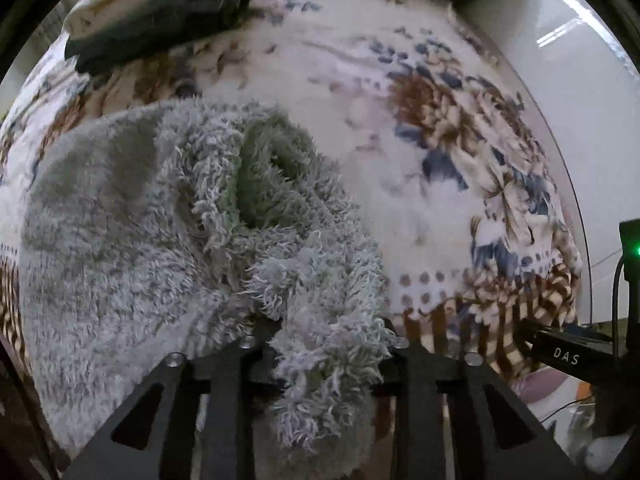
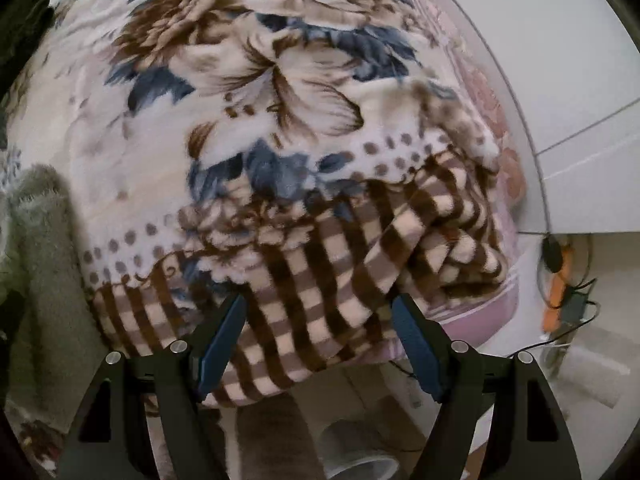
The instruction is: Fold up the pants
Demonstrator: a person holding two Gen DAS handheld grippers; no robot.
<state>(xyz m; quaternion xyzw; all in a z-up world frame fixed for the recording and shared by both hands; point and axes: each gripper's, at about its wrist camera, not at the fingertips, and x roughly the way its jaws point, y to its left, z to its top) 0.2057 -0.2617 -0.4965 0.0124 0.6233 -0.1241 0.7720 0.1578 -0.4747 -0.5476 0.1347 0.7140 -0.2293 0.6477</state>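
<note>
Pants: your grey fluffy pants (image 1: 168, 216) bunch right at the lens in the left wrist view, a shaggy fold hanging down between the fingers; the rest spreads to the left across the bed. In the right wrist view you see only a grey strip of them (image 2: 40, 232) at the left edge.
Pants surface: long loose pile, turned over itself, with a dark hollow near the middle of the heap.
Left gripper: your left gripper (image 1: 324, 344) is clamped on the pants, its fingertips buried in the pile so the pads are hidden.
Right gripper: your right gripper (image 2: 320, 312) holds nothing, its blue-padded fingers (image 2: 222, 344) standing wide apart over the checked border of the blanket. From the left wrist view it (image 1: 568, 356) enters at the right edge, lettered "DAS".
Blanket: a plush blanket (image 2: 248, 92) with brown and blue flowers covers the bed; a dotted band and a brown-and-cream check run along its near edge, which drapes over the side.
Under-layer: a pink sheet (image 2: 484, 304) shows beneath the blanket at the right corner.
Far end: dark folded clothing (image 1: 152, 12) lies on the blanket at the top left, well apart from the pants.
Floor side: an orange item with dark cables (image 2: 558, 284) lies beyond the bed corner, blurred.
</note>
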